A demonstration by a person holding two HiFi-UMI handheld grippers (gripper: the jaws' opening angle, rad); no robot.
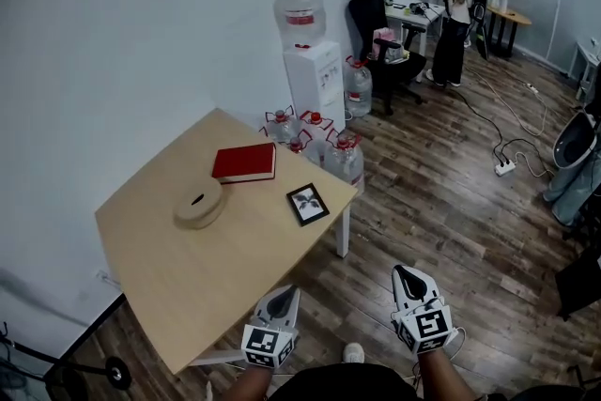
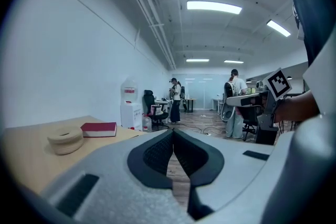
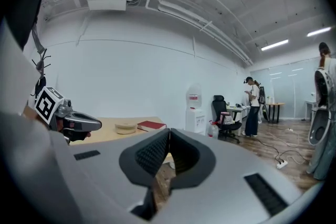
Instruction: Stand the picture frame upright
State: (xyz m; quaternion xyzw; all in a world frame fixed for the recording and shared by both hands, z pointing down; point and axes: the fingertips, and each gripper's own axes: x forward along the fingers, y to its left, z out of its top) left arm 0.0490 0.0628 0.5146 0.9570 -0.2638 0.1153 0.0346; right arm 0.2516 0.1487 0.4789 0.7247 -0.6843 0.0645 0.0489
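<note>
The picture frame [image 1: 308, 203], black-edged with a leaf print, lies flat near the right edge of the light wooden table [image 1: 169, 286]. My left gripper [image 1: 280, 298] hovers over the table's near corner, well short of the frame, with its jaws shut and nothing between them. Off the table's edge, over the wooden floor, my right gripper [image 1: 407, 275] is also shut and empty. In the left gripper view the jaws [image 2: 173, 134] meet at their tips. The same closed tips show in the right gripper view [image 3: 168, 134]. Neither gripper view shows the frame clearly.
A red book [image 1: 244, 162] and a round wooden box [image 1: 198, 203] sit on the table behind the frame. Water jugs [image 1: 344, 157] and a water dispenser [image 1: 313, 70] stand past the table's far corner. An office chair [image 1: 380, 42], a person [image 1: 454, 14] and floor cables [image 1: 505, 167] are farther off.
</note>
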